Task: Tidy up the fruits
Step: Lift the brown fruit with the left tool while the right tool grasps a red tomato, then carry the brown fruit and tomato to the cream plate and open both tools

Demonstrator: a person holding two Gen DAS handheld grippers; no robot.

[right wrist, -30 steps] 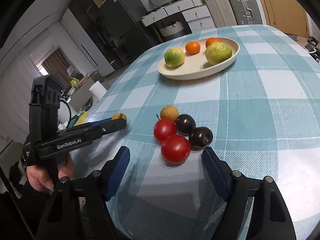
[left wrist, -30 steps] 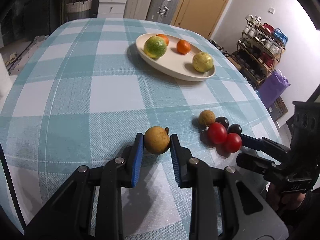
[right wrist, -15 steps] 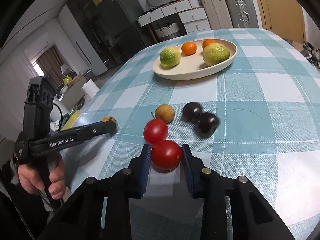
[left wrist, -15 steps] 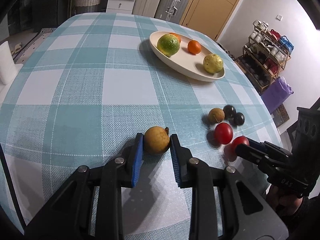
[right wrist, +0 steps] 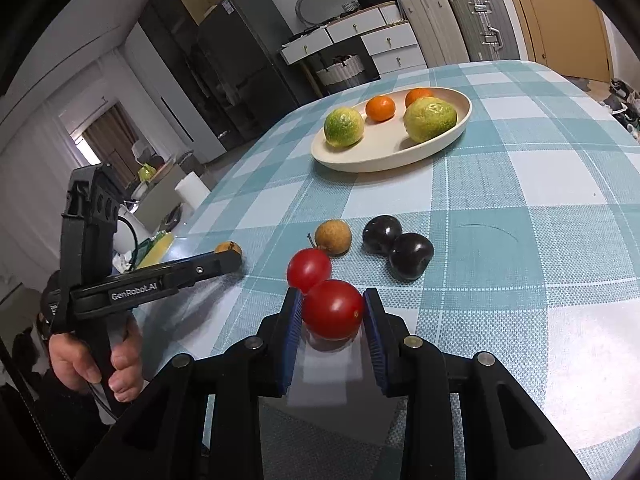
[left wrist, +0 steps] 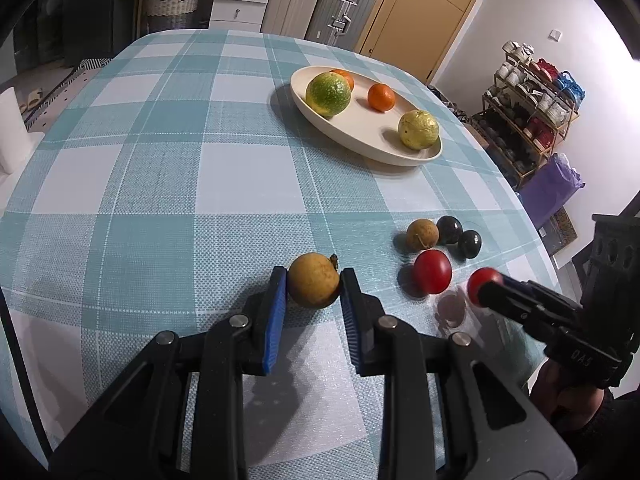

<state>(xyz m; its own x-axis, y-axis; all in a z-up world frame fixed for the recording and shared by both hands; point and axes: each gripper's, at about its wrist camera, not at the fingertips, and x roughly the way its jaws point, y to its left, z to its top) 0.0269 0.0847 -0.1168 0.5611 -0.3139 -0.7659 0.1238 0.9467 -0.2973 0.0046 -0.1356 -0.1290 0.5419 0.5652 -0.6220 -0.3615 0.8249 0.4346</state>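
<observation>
Checked teal tablecloth (left wrist: 168,184), kitchen clutter behind. Left gripper (left wrist: 313,294) clamped on tan round fruit (left wrist: 314,285), near edge. Right gripper (right wrist: 332,312) clamped on red tomato (right wrist: 333,309), just near of second tomato (right wrist: 309,270), brown fruit (right wrist: 333,237) and two dark plums (right wrist: 400,246). Oval cream plate (right wrist: 360,162) with citrus lies far, straight ahead; long axis slants left-right. Right hand looks nearer it.

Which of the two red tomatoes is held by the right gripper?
The nearer tomato, clamped between the right gripper pads. The other tomato sits free on the tablecloth just behind it, beside the brown longan.
</observation>
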